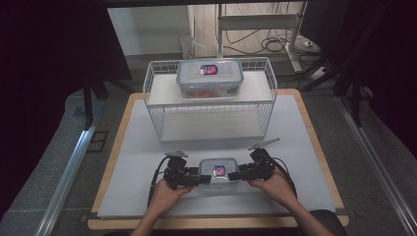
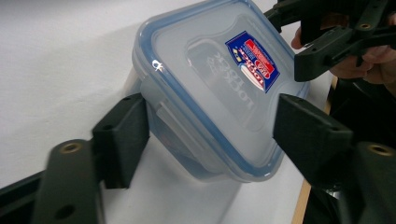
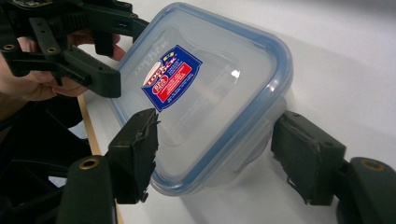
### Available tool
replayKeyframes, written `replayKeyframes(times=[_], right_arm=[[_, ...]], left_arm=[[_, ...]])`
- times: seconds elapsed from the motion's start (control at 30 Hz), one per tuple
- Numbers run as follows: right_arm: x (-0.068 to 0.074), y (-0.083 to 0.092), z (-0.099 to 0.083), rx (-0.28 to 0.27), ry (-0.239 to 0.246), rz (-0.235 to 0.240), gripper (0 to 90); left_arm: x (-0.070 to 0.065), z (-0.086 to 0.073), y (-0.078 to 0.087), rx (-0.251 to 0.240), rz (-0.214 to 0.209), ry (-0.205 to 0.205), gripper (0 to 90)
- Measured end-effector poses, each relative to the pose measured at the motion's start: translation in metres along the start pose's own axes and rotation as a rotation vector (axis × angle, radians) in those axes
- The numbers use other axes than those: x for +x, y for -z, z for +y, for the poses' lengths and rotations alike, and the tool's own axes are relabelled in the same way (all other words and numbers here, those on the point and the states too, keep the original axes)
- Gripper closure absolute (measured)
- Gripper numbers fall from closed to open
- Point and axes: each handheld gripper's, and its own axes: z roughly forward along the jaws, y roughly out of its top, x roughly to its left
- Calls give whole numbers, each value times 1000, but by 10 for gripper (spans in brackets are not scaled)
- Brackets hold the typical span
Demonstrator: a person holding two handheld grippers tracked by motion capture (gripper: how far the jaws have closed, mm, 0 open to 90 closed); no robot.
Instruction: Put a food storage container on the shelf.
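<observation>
A small clear container [image 1: 218,172] with a blue-rimmed lid and a red and blue label sits on the white mat near the front edge. My left gripper [image 1: 202,178] comes in from its left end. In the left gripper view the two black pads [image 2: 123,137] rest against opposite sides of the container [image 2: 210,93]. My right gripper [image 1: 235,174] comes in from the right end. Its pads [image 3: 137,149] likewise bracket the container [image 3: 205,107], with the far one tight beside the wall. A hand holds each gripper.
A white wire basket [image 1: 211,118] stands behind on the mat [image 1: 295,147], with a larger lidded container [image 1: 209,76] on its upper shelf. The table's wooden edge [image 1: 108,167] frames the mat. Dark floor, stands and cables surround the table.
</observation>
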Motion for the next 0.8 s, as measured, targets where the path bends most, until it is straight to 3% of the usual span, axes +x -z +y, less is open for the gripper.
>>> replayKeyframes(times=[0.17, 0.33, 0.4, 0.47, 0.63, 0.8], right_arm=[[0, 2, -1, 1, -21, 6, 361], [2, 5, -3, 6, -18, 4, 381], [4, 7, -4, -3, -15, -1, 433], [6, 12, -5, -30, -5, -7, 478], [10, 14, -7, -37, 11, -20, 499], [11, 18, -12, -47, 14, 4, 541]], left_arm=[[0, -1, 2, -14, -4, 32, 337], [-2, -3, 4, -14, -4, 28, 359], [-2, -4, 8, -32, -10, 35, 415], [-4, -5, 10, -37, -13, 25, 452], [-8, -6, 13, -37, 2, 3, 471], [-8, -12, 16, -39, -36, 10, 513]])
